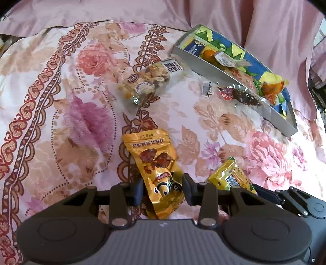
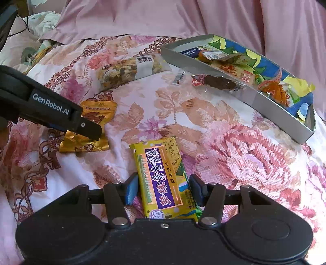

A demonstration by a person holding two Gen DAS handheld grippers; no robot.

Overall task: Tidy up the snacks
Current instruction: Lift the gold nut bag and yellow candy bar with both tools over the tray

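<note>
- A shallow grey cardboard box, long and low-walled with a bright blue, yellow and green printed lining, lay at the far right of the bed against a pink draped cloth.
- Inside the box sat several small wrapped snacks: an orange sweet in clear film near the far end and crinkled orange-and-yellow wrappers towards the near end.
- A clear sachet of dark dried strips lay just beside the box's long wall, outside it, on the quilt.
- A transparent bag of mixed nuts, lumpy and with a white barcode label, rested on the quilt to the left of the box.
- The floral quilt was woven and slightly ribbed, patterned with pink roses and brown scroll borders.
- The left gripper had its dark pads against both sides of a glossy gold foil packet, which looked creased where they pinched it; the packet lay on the quilt.
- The right gripper straddled a flat yellow biscuit packet with a purple label; its left blue pad sat at the packet's edge, the right stood a little apart, so the jaws were not pressing it.
- Both packets lay well apart from the box.
</note>
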